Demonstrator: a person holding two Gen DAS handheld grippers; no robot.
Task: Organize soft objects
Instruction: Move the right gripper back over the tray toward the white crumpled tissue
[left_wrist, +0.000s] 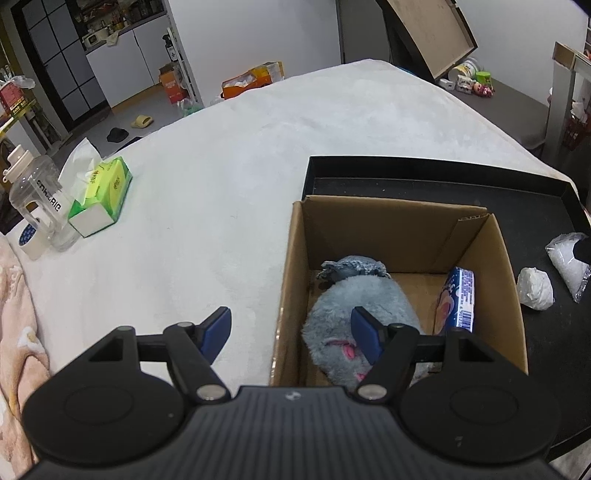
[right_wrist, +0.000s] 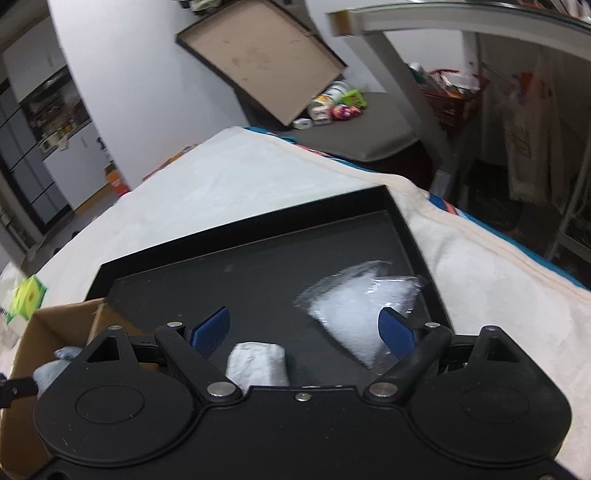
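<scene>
A cardboard box (left_wrist: 295, 266) stands in a black tray (left_wrist: 443, 173) on the white bedcover. Inside it lie a grey plush toy (left_wrist: 354, 295) with pink marks and a blue tissue pack (left_wrist: 458, 299). My left gripper (left_wrist: 291, 332) is open and empty, straddling the box's left wall. A white wad (left_wrist: 535, 288) and a clear bag of white filling (left_wrist: 569, 258) lie on the tray right of the box. My right gripper (right_wrist: 303, 332) is open and empty above the tray (right_wrist: 240, 266), with the wad (right_wrist: 258, 362) between its fingers and the bag (right_wrist: 354, 306) by the right finger.
A green tissue box (left_wrist: 101, 195), a clear water bottle (left_wrist: 40, 199) and a tape roll (left_wrist: 29, 240) stand at the left of the bed. A pink blanket (left_wrist: 18, 332) lies at the left edge. The box corner (right_wrist: 55, 325) shows at the right view's left.
</scene>
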